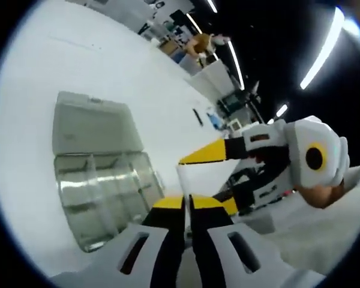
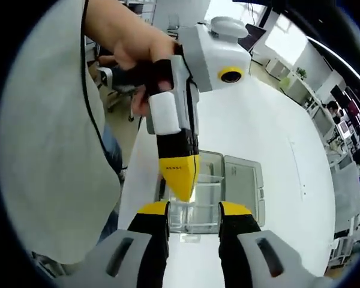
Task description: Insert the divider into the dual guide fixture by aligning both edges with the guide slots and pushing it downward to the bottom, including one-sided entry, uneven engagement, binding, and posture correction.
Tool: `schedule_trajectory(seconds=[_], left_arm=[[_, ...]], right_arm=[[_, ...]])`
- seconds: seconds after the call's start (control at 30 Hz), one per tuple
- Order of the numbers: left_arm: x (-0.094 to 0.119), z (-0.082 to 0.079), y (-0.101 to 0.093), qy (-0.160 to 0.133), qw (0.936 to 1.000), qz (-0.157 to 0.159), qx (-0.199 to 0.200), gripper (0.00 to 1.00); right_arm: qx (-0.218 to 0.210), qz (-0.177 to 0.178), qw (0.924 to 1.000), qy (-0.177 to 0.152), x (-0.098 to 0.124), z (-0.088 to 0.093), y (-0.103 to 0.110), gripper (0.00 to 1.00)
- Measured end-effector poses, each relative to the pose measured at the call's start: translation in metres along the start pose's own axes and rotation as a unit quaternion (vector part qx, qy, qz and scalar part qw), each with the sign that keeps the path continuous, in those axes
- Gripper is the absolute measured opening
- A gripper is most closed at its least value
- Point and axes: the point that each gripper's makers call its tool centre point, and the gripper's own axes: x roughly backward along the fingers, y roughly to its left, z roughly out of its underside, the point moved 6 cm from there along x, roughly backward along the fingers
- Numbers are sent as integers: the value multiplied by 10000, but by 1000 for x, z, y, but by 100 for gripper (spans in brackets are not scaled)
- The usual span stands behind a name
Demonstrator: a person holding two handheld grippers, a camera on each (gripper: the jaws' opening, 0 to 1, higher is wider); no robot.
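We're holding the divider (image 1: pixel 195 180), a thin clear sheet, up off the white table (image 1: pixel 108 54) btw both tools, well above the clear box fixture (image 1: pixel 105 198). In the left gripper view our left gripper (image 1: pixel 187 203) has its yellow tips pressed nearly together, pinching the sheet's lower edge, while the right gripper (image 1: pixel 198 156) comes in from the right w/ its tip at the sheet's top corner. In the right gripper view the right gripper (image 2: pixel 194 210) shows its jaws spread wide; whether they grip the clear sheet btw them we cannot tell, it's too transparent. The left gripper (image 2: pixel 180 171) hangs there point-down, a hand (image 2: pixel 132 51) on its grip, w/ the fixture (image 2: pixel 213 192) and its open lid (image 2: pixel 243 180) below on the table. Step in hand, as we judge it: carry the sheet over and line it up. To do it well we'd square the sheet to the box first, bring both side edges to their slots together, and keep it level, since one edge entering early would prob. cock it and bind. Push down evenly; if it sticks, lift a bit and re-level rather than force.
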Motion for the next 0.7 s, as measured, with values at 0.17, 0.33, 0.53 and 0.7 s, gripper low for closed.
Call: schedule_trajectory(seconds=[0.17,0.33,0.53,0.7], left_arm=[[2,2,-2,-28,10000,-31,-52,0],[6,3,4,33,9988,-264,-423,0],[9,1,-1,-128,9996,-84,-233,0],[11,1,-2,-176,9992,-68,-360,0]], right_arm=[[14,12,10000,7,0,-2,1,28],[107,114,9999,5,3,-2,0,25],[-79,126,9998,-99,7,0,-2,27],[-204,130,9996,-113,9,4,-6,27]])
